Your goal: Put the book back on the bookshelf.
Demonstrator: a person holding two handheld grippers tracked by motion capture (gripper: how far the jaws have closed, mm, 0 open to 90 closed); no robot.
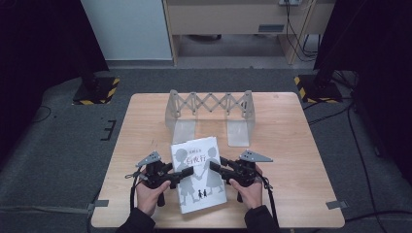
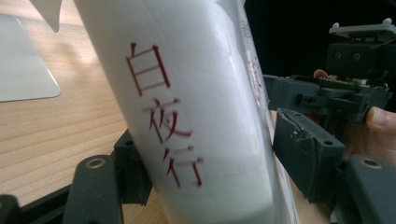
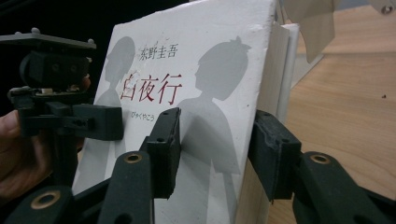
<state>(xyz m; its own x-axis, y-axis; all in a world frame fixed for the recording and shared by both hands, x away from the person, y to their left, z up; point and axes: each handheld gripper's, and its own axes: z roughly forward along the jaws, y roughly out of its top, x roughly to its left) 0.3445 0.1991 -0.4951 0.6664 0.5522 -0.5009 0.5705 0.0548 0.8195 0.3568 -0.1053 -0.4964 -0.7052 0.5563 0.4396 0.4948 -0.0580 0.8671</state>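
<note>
The book [image 1: 199, 174] sits near the table's [image 1: 286, 160] front edge, tilted up between both grippers, the left gripper [image 1: 180, 175] straddling its spine and the right gripper [image 1: 217, 169] its page edge, probably so it can be carried upright. Both jaw pairs sit around the book; whether they press it, I cannot tell. Behind stands the empty rack [image 1: 210, 115], the likely destination.

light: dim, dark edges | glare: book [image 2: 196, 93] spine | blur: close jaws
</note>
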